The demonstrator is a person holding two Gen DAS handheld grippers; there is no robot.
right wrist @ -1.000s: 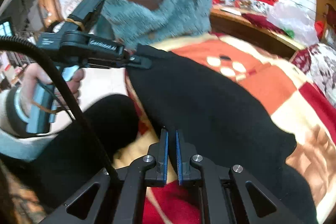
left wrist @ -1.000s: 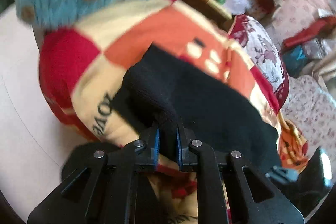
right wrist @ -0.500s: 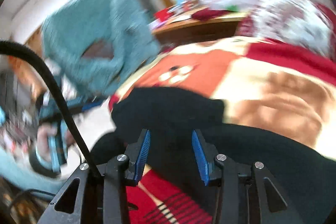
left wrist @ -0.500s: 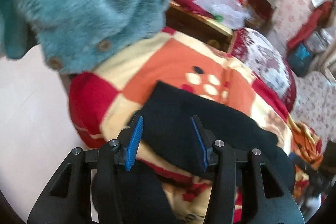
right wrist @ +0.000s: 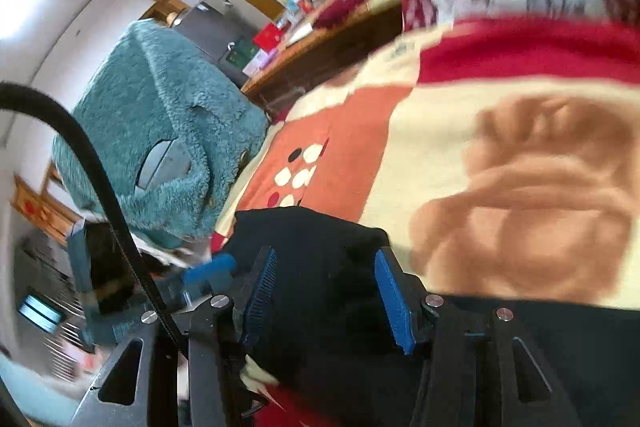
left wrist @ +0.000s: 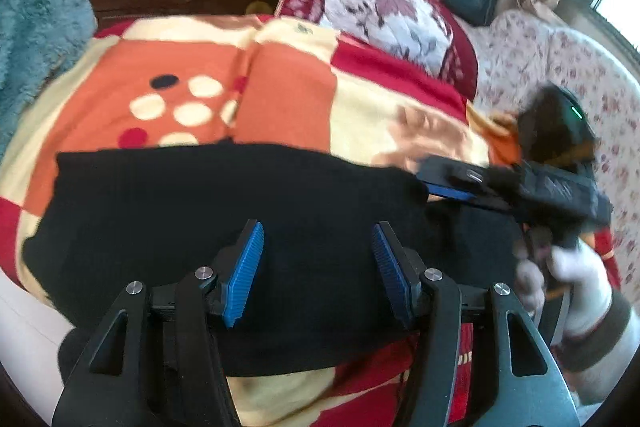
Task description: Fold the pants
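The big fleece blanket of orange, cream and red patches [left wrist: 280, 75] covered the bed and carried the work, and the black knit pants [left wrist: 224, 227] lay across its near part as a flat, folded band running left to right, one corner reaching toward the far right. Above its middle hung the left gripper [left wrist: 316, 259], jaws opening, blue pads [left wrist: 244, 267] well apart with the dark cloth showing under the gap but nothing pinched. The right gripper [right wrist: 326, 287] sat over the right end, its jaws opening too, cloth beneath and between the pads but seemingly not pressed. The step appeared to be letting go after a fold, so doing it well probably meant lifting both grippers straight clear with the pads wide, so no knit loop snagged and dragged the layer askew. The left edge looked slightly uneven; a light press or tug there might square it before the next fold. The fluffy teal garment [right wrist: 160, 131] at the far left lay apart.
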